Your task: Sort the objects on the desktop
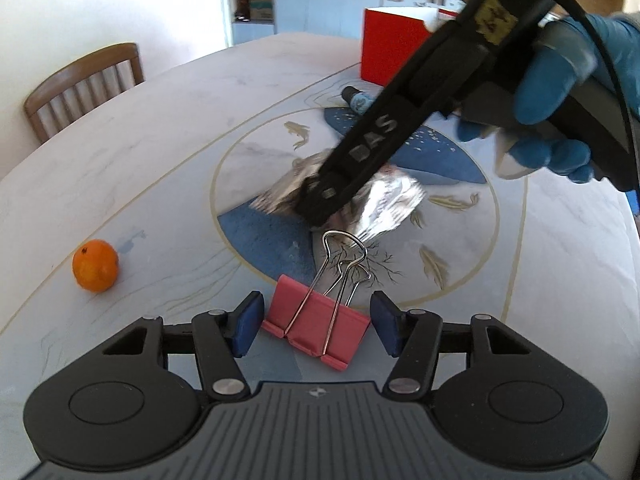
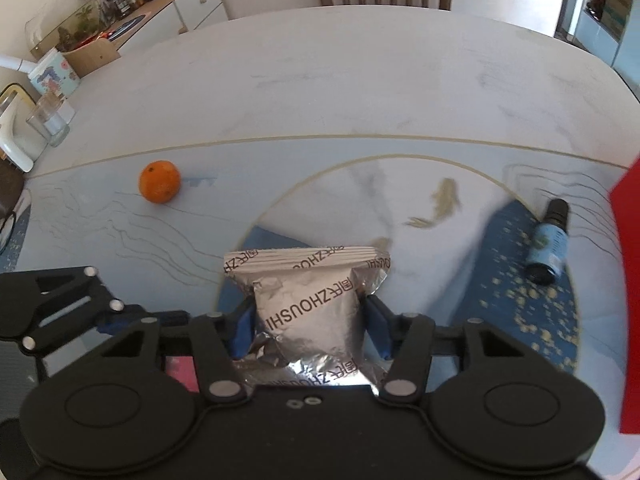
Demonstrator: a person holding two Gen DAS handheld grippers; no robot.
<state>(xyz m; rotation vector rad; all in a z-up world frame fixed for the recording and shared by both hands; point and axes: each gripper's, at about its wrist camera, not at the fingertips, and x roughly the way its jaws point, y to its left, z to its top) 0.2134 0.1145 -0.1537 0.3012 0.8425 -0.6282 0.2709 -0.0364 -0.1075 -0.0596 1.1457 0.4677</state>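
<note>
Mostly hidden: right gripper (image 2: pixel 309 326) clamps foil packet (image 2: pixel 308 304), lower end cut off under gripper body. Left gripper (image 1: pixel 316 322) spread wide w/ pink binder clip (image 1: pixel 316 330) between the pads, on table (image 1: pixel 168 120).

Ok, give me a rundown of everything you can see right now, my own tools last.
Binder clip: one, pink, between left tool's pads, not touching.
Foil packet: one, silver, table centre, in right tool.
Orange: one, on table, left of packet.
Small bottle: one, blue label, black cap, lying near red box.
Red box: one, far side.
Table: one, pale, fish pattern.
Chair: one, wooden.
Left tool: open.
Right tool: shut on packet.
</note>
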